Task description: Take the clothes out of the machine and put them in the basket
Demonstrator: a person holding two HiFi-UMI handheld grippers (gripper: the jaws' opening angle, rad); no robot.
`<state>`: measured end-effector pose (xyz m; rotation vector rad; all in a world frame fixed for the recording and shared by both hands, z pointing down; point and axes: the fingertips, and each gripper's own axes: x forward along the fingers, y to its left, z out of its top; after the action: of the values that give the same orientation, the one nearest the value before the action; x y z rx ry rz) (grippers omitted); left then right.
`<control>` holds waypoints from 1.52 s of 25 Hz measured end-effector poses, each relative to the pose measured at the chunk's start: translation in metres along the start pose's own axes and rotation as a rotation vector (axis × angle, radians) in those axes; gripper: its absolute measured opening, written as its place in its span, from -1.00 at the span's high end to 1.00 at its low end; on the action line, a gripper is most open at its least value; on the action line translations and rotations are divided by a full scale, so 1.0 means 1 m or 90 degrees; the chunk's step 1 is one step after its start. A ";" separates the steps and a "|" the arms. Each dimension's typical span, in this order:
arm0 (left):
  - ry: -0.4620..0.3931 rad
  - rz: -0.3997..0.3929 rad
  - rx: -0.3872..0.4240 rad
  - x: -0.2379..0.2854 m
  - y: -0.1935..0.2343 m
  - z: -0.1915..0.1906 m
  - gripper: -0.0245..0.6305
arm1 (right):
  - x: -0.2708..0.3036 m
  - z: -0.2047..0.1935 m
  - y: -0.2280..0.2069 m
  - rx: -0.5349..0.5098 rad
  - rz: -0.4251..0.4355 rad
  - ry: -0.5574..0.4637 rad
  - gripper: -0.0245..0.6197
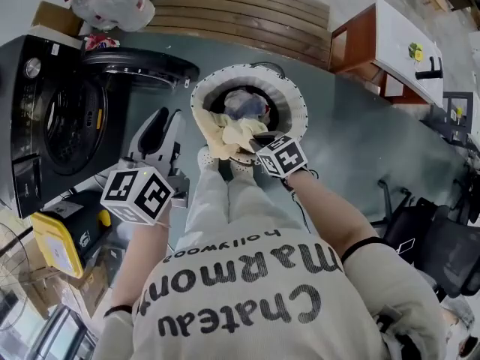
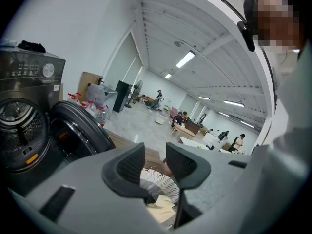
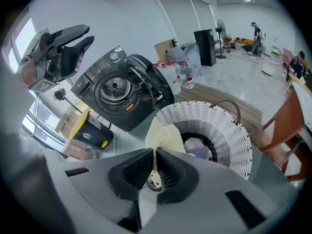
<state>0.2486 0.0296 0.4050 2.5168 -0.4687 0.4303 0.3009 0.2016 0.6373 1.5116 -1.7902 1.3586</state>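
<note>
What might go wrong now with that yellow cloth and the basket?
The right gripper holds the yellow cloth over the near rim of the basket, not its middle. Let go here, it may slide off onto the floor. The cloth's tag sits between the jaws and might snag when they open.

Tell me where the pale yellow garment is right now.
The pale yellow garment hangs at the head view's centre over the near rim of the white basket, pinched in the right gripper; the washing machine stands to the left.
</note>
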 end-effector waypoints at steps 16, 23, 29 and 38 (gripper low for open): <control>0.101 -0.071 0.030 0.055 0.048 -0.027 0.49 | 0.068 -0.044 -0.038 0.137 -0.047 0.069 0.80; 0.124 -0.075 0.020 0.074 0.064 -0.046 0.49 | 0.088 -0.075 -0.074 0.217 -0.094 0.112 0.79; 0.150 -0.066 0.026 0.084 0.069 -0.070 0.49 | 0.101 -0.075 -0.092 0.203 -0.100 0.111 0.79; 0.170 -0.064 0.026 0.094 0.061 -0.086 0.49 | 0.105 -0.066 -0.120 0.228 -0.111 0.095 0.79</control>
<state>0.2898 0.0068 0.5379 2.4598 -0.2317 0.7296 0.3612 0.2161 0.7984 1.6471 -1.3412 1.7172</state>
